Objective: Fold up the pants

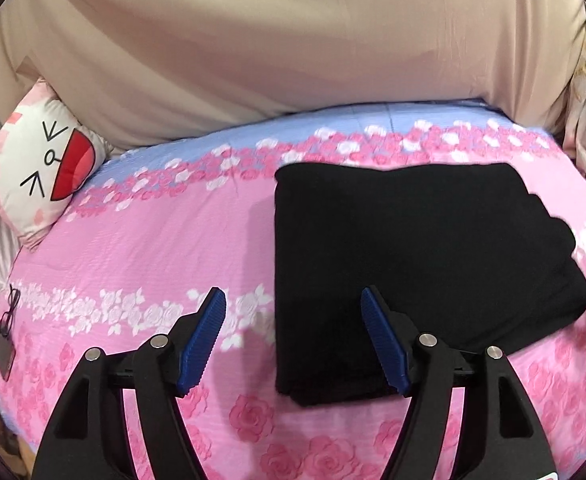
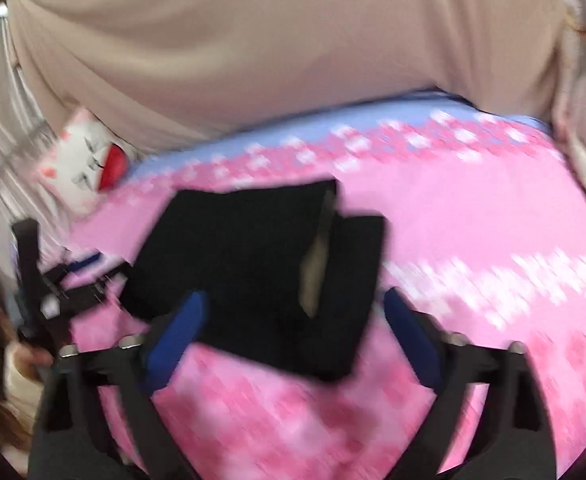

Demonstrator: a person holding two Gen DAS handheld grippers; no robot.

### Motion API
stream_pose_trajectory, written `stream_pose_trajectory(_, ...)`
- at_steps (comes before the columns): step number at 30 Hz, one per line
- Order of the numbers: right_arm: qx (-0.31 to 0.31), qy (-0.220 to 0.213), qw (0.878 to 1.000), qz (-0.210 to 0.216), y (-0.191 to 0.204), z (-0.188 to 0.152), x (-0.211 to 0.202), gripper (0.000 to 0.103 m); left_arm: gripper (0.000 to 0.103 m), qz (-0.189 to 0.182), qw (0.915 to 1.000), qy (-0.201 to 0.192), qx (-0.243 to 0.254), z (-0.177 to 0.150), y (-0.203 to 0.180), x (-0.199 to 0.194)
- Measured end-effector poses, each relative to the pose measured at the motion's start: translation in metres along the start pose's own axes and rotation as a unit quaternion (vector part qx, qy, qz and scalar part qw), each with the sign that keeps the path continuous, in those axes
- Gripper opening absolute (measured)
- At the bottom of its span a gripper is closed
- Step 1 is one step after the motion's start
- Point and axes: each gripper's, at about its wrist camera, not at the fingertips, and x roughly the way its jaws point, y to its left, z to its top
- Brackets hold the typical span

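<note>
While spread wide and empty, left claw (image 1: 293,340) over near edge of folded black pants (image 1: 421,264) on pink floral bed (image 1: 153,232), cat pillow (image 1: 37,172) beyond. Right wrist view, blurred: right claw (image 2: 293,340) likewise open above pants (image 2: 253,272).

Through my left wrist camera the light is soft, even and bright, with faint shadows on the pink bedspread (image 1: 133,248) beneath my fingers (image 1: 213,332) and no glare; the black pants (image 1: 413,260) read as a flat dark mass with hardly any fold detail. My right wrist camera is smeared by motion blur throughout, and both views bow at their dark round edges
</note>
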Motion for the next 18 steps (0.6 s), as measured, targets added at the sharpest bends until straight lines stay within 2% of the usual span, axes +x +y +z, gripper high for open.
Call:
stream_pose_trajectory(2,0.000,0.026,1.000,-0.003,-0.001,0.012,0.037,0.090,0.068,0.009,0.9999,0.000,0.006,0.004,-0.005,0.003)
stream_pose_trajectory(3,0.005,0.044,0.999,-0.007,-0.004,0.014,0.057,0.082,0.068,0.009,0.9999,-0.001,0.007,0.005,-0.006,0.003)
stream_pose_trajectory(4,0.014,0.068,0.998,-0.004,-0.007,0.014,0.079,0.065,0.068,0.005,0.9999,-0.001,0.009,0.007,-0.007,0.004)
stream_pose_trajectory(5,0.024,0.084,0.996,-0.004,-0.009,0.010,0.092,0.058,0.068,0.004,0.9999,-0.002,0.010,0.008,-0.008,0.004)
stream_pose_trajectory(6,0.029,0.093,0.995,-0.014,-0.009,0.008,0.102,0.042,0.068,0.007,0.9999,-0.003,0.011,0.010,-0.007,0.006)
stream_pose_trajectory(8,0.027,0.085,0.996,0.000,-0.002,0.006,0.105,0.021,0.068,0.012,0.9999,-0.003,0.009,0.013,-0.004,0.010)
stream_pose_trajectory(9,0.025,0.073,0.997,0.004,0.004,0.010,0.096,0.017,0.068,0.015,0.9999,-0.002,0.006,0.015,-0.002,0.012)
stream_pose_trajectory(12,0.001,-0.010,1.000,-0.012,0.023,0.024,0.036,0.013,0.068,0.018,0.9998,-0.003,0.000,0.021,0.001,0.019)
stream_pose_trajectory(13,0.001,-0.020,1.000,-0.022,0.024,0.024,0.026,0.013,0.068,0.023,0.9997,0.001,0.003,0.022,0.000,0.027)
stream_pose_trajectory(14,0.003,-0.021,0.999,-0.049,0.018,0.021,0.020,0.013,0.068,0.026,0.9996,0.010,0.005,0.021,-0.001,0.036)
stream_pose_trajectory(16,0.020,0.031,0.996,-0.080,-0.004,0.003,0.043,0.018,0.069,0.024,0.9992,0.033,0.005,0.014,-0.004,0.058)
stream_pose_trajectory(17,0.044,0.078,0.993,-0.080,-0.024,-0.016,0.070,0.021,0.069,0.020,0.9989,0.042,0.002,0.011,-0.005,0.065)
stream_pose_trajectory(18,0.063,0.060,0.994,-0.063,-0.030,-0.023,0.068,0.021,0.069,0.020,0.9990,0.039,-0.003,0.009,-0.005,0.066)
